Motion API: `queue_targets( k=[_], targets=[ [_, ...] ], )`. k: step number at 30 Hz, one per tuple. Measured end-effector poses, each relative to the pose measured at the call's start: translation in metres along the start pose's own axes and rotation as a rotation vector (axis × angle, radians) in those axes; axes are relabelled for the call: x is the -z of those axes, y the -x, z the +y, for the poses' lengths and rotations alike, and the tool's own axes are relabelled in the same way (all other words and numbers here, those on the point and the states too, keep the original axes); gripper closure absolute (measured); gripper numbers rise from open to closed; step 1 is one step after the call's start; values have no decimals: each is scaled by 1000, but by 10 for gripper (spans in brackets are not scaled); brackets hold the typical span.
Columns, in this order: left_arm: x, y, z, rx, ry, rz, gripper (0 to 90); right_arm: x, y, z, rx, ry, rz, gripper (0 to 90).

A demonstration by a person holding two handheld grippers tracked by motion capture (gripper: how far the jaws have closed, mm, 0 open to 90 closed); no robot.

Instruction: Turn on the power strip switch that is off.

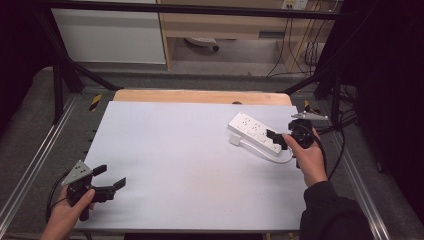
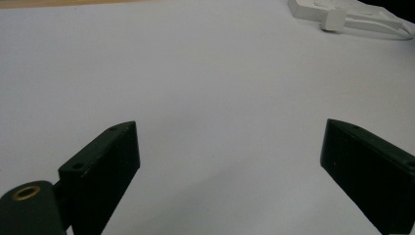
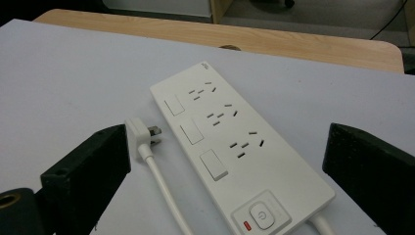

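Note:
A white power strip (image 1: 252, 131) with three sockets lies flat at the right back of the white table top (image 1: 190, 165). Its white plug (image 1: 235, 140) rests loose beside it, and the cable (image 1: 280, 159) loops round to the strip's near end. My right gripper (image 1: 274, 137) is open, its jaws just at that end. In the right gripper view the power strip (image 3: 235, 142), the plug (image 3: 139, 137) and the round switch (image 3: 259, 214) lie between the wide jaws of the right gripper (image 3: 226, 142). My left gripper (image 1: 111, 176) is open at the front left, holding nothing; its view shows the left gripper (image 2: 230, 131) over bare white table, with the strip (image 2: 313, 7) far off.
A strip of wooden table (image 1: 200, 96) shows beyond the white top. Metal rails (image 1: 30, 165) run along both sides, with black frame struts (image 1: 75, 70) at the back corners. Behind stand a cabinet (image 1: 225, 25) and hanging cables (image 1: 300, 50).

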State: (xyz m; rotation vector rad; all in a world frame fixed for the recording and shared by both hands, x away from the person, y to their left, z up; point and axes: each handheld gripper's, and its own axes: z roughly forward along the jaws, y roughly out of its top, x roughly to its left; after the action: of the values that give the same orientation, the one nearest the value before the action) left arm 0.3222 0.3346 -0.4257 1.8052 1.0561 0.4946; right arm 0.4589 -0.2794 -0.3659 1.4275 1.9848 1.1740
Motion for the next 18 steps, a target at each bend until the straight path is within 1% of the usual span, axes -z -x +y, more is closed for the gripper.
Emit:
queue_targets(
  k=[3,8,9,12,17,18],
  targets=[
    [0,0,0,2,0,-2,78,-1,0,1,0,5,-2,81],
    [0,0,0,-4,-4,0,78,0,-2,5,22,31,-8,223],
    [-1,0,0,-2,-4,0,78,0,-3,5,22,40,-8,253],
    [-1,0,0,-2,-4,-1,78,-2,-4,5,23,43,-2,330],
    [0,0,0,1,-3,-5,78,-5,-5,5,28,62,-4,459],
    [0,1,0,1,-3,-5,78,-7,-5,5,33,77,-7,511]
  ],
)
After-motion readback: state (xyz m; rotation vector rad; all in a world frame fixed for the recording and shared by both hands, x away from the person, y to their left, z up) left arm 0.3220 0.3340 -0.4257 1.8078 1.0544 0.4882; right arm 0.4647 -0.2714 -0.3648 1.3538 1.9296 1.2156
